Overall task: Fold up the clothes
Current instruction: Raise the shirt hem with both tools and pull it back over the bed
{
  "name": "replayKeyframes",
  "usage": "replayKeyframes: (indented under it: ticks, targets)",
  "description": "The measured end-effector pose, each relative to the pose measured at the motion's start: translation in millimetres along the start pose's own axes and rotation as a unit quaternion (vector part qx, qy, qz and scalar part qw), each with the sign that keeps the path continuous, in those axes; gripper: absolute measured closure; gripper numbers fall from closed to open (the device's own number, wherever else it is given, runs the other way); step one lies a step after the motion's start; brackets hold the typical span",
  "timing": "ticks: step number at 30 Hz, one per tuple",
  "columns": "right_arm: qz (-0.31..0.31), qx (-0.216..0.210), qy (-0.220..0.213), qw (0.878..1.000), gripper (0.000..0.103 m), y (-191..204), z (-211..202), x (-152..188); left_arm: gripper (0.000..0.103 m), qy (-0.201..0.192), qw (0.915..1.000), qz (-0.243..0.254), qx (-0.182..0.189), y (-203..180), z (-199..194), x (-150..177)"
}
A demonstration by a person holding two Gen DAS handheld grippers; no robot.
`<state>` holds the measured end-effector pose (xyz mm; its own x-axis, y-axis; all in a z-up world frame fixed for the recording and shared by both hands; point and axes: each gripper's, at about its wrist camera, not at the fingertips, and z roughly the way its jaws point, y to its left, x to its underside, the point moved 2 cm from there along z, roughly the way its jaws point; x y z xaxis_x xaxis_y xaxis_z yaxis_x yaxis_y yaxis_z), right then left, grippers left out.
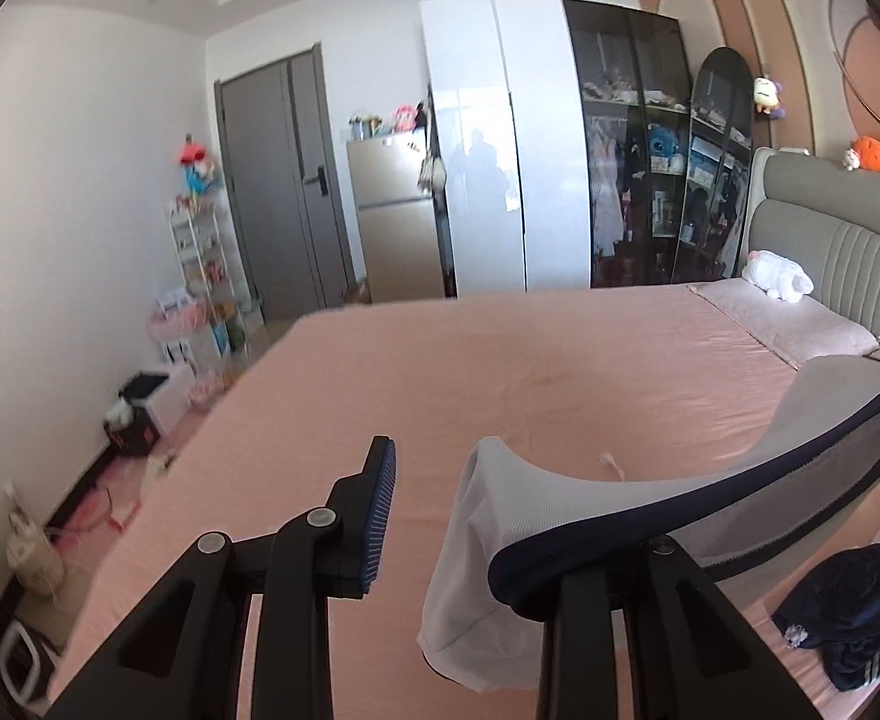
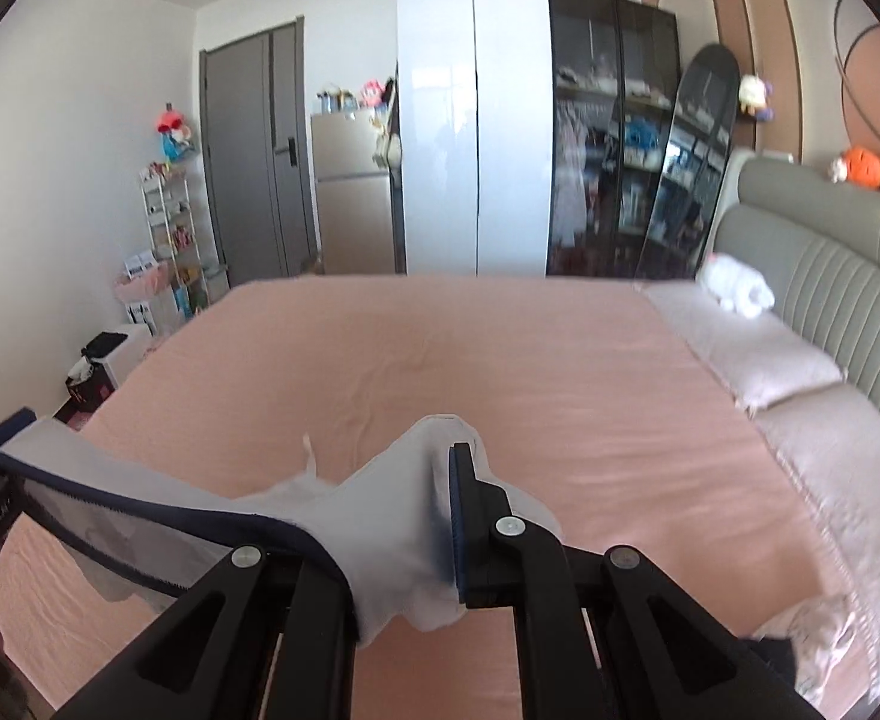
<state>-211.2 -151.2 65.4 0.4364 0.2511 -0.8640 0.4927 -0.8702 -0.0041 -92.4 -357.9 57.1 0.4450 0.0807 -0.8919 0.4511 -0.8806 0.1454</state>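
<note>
Above the pink bed [image 1: 500,372], lower frame, we stretch a white garment [image 2: 380,516] taut for folding: left gripper [image 1: 434,516] and right gripper [image 2: 434,516] each pinching its navy-trimmed edge.

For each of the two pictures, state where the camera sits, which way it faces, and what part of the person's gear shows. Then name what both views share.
Left wrist: on the left hand-held gripper, facing across the pink bed to the wardrobe; its fingers show.
Right wrist: on the right hand-held gripper, facing likewise; its fingers show.
Shared: the white garment with navy trim, held between both.
</note>
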Motion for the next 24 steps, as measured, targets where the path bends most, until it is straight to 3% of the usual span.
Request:
replayKeyframes:
  ticks: [5, 13, 24]
  targets:
    - [-0.025, 0.008, -0.037, 0.999, 0.097, 4.9, -34.2, -32.1, 0.077, -0.031, 0.9988, 0.038, -0.004, 1.2, -25.1, -36.3]
    - [-0.042, 0.02, -0.085, 0.995, 0.097, 6.0, -87.0, -61.8, 0.077, -0.077, 0.9945, 0.07, -0.012, -2.1, -68.7, -60.5]
    - [-0.055, 0.026, -0.083, 0.995, 0.097, 2.1, -103.9, -67.3, 0.077, -0.085, 0.9922, 0.091, -0.01, -9.6, -88.7, -73.6]
